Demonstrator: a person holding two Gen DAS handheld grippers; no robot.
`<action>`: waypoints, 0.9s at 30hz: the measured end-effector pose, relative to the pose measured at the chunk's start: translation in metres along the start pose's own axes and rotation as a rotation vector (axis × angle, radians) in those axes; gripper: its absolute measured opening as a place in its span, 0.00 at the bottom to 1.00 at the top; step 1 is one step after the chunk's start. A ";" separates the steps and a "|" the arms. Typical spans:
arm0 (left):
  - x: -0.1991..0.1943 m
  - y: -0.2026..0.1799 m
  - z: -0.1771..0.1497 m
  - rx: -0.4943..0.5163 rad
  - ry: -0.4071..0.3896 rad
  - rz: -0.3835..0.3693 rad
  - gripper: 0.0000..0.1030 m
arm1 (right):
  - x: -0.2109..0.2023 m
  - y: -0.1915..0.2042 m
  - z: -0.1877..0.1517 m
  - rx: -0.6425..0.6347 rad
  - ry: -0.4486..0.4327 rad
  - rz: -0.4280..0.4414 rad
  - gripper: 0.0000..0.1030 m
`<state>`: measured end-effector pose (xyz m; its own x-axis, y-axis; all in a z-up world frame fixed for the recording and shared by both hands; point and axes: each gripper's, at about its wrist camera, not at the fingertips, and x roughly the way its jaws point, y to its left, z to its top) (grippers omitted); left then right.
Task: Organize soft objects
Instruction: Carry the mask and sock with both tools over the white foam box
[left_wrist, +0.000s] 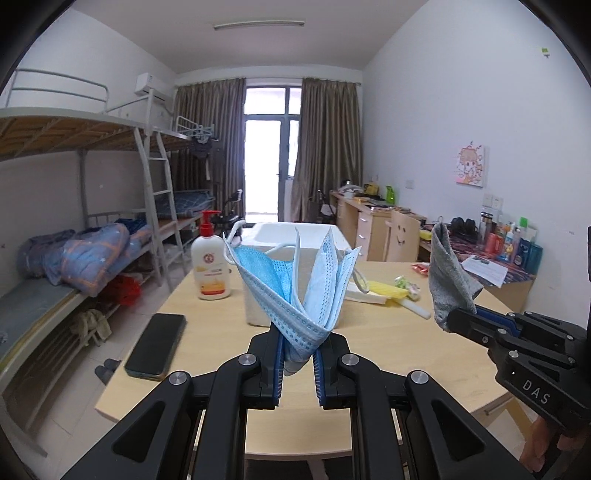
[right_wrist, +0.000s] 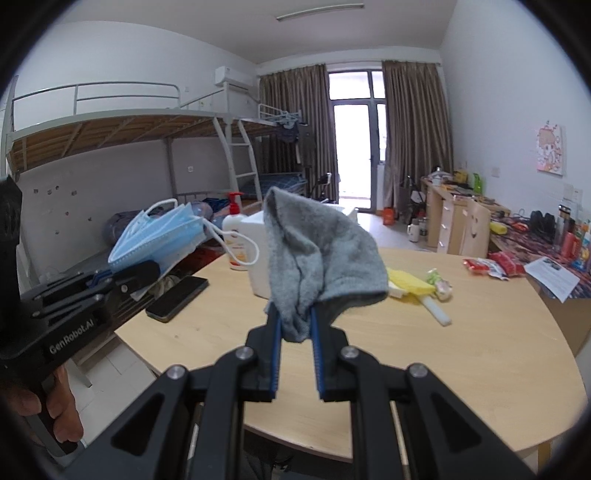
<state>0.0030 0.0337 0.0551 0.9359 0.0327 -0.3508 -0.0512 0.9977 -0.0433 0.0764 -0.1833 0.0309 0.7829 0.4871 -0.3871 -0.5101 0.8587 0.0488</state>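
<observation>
My left gripper (left_wrist: 298, 341) is shut on a bunch of blue face masks (left_wrist: 303, 284) that fan upward above the wooden table (left_wrist: 388, 354); their white ear loops dangle at the sides. From the right wrist view the same masks (right_wrist: 159, 236) stick up from the left gripper (right_wrist: 142, 271) at the left. My right gripper (right_wrist: 295, 319) is shut on a grey sock (right_wrist: 317, 258), which stands up and flops over to the right. In the left wrist view that sock (left_wrist: 447, 280) rises from the right gripper (left_wrist: 458, 319) at the right. A white foam box (left_wrist: 295, 240) stands behind the masks.
On the table lie a black phone (left_wrist: 157, 345), a white lotion pump bottle (left_wrist: 210, 262), a yellow sponge with a white stick (right_wrist: 410, 288) and red snack packets (right_wrist: 484, 267). Bunk beds (left_wrist: 74, 221) line the left wall; desks (left_wrist: 373, 218) stand along the right.
</observation>
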 end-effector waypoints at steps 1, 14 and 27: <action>0.000 0.002 0.000 0.000 -0.002 0.005 0.14 | 0.001 0.001 0.001 0.001 0.000 0.003 0.18; 0.009 0.004 0.001 -0.009 0.005 0.011 0.14 | 0.016 0.000 0.003 0.001 0.016 0.011 0.18; 0.029 0.009 0.013 -0.017 0.013 0.017 0.14 | 0.032 0.002 0.018 0.006 0.025 -0.004 0.18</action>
<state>0.0346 0.0447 0.0563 0.9304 0.0489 -0.3633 -0.0732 0.9959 -0.0534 0.1073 -0.1631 0.0349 0.7757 0.4795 -0.4103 -0.5049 0.8616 0.0523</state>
